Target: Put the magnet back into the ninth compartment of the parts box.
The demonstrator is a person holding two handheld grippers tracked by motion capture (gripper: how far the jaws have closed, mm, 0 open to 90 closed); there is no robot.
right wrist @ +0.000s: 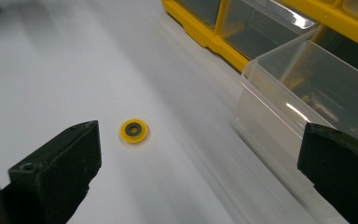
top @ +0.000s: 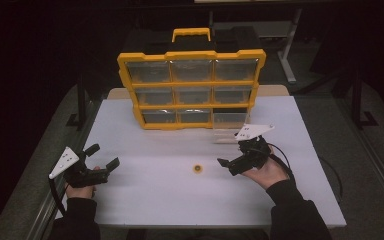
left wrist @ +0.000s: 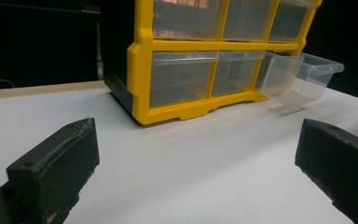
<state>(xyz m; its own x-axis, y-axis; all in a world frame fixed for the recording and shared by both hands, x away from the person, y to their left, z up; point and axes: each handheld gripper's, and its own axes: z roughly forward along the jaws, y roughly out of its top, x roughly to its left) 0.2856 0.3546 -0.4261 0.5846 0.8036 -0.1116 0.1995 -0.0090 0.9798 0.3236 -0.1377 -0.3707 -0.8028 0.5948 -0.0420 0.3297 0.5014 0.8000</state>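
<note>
A yellow organiser (top: 192,90) with several clear drawers stands at the back of the white table (top: 170,205). Its bottom right drawer (top: 230,131) is pulled out onto the table; the left gripper view shows this drawer (left wrist: 303,74) tilted forward. A small yellow disc (top: 197,168) with a dark centre lies flat mid-table. My right gripper (top: 232,152) is open just right of it, and the disc (right wrist: 134,131) lies ahead near its left jaw, with the drawer (right wrist: 307,88) by its right jaw. My left gripper (top: 104,155) is open and empty at the table's left, facing the organiser (left wrist: 182,88).
The table's left and right edges drop to a dark floor. A table leg and frame (top: 287,55) stand behind the organiser at the right. A black cable (top: 330,172) trails from the right gripper over the table's right side.
</note>
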